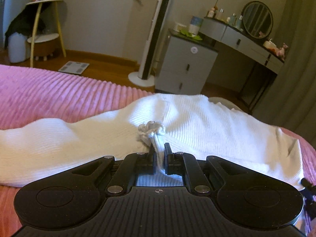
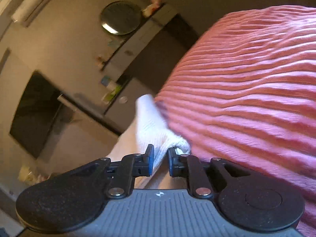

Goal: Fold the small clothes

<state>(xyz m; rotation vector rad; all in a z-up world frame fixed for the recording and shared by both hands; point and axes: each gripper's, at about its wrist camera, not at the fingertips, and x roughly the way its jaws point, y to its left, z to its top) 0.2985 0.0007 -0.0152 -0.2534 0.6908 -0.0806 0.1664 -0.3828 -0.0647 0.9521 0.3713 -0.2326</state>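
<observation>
A white ribbed knit garment [image 1: 197, 122] lies spread across the pink ribbed bedspread [image 1: 59, 98]. My left gripper [image 1: 159, 148] is shut on a bunched edge of the garment, and a knot of fabric sticks out past the fingertips. In the right wrist view, my right gripper [image 2: 161, 152] is shut on another corner of the white garment [image 2: 152, 122] at the edge of the pink bedspread [image 2: 246, 88]. That view is tilted and blurred. The black tip of the right gripper shows at the right edge of the left wrist view [image 1: 308, 185].
Beyond the bed are a wooden floor with a bathroom scale [image 1: 74, 67], a white tower fan [image 1: 152, 39], a grey drawer cabinet [image 1: 185, 67], a vanity desk with a round mirror [image 1: 256, 19], and a side table [image 1: 45, 25] at the far left.
</observation>
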